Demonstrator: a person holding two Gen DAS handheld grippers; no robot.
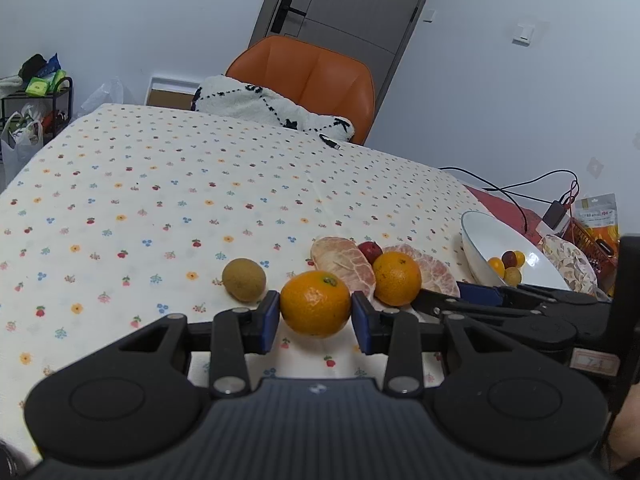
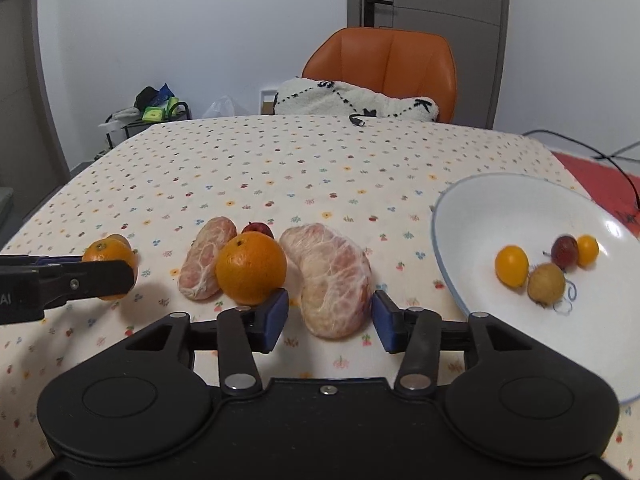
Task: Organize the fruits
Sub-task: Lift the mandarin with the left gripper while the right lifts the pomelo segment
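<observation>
My left gripper (image 1: pixel 315 312) is shut on an orange (image 1: pixel 315 304), and it also shows in the right wrist view (image 2: pixel 109 266). A kiwi (image 1: pixel 244 280) lies to its left. A second orange (image 2: pixel 251 269) sits between two peeled pomelo pieces, a smaller one (image 2: pixel 206 264) and a bigger one (image 2: pixel 330 280). My right gripper (image 2: pixel 330 312) is open with its jaws on either side of the bigger piece's near end. A small red fruit (image 2: pixel 259 229) lies behind the second orange. A white bowl (image 2: pixel 480 208) at the right holds several small fruits (image 2: pixel 546 266).
The table has a flowered cloth (image 2: pixel 280 160). An orange chair (image 2: pixel 384 64) with a white blanket (image 2: pixel 352 100) stands at the far side. Cables and a charger (image 1: pixel 554 214) lie at the right beyond the bowl, with snack packets (image 1: pixel 596 220) nearby.
</observation>
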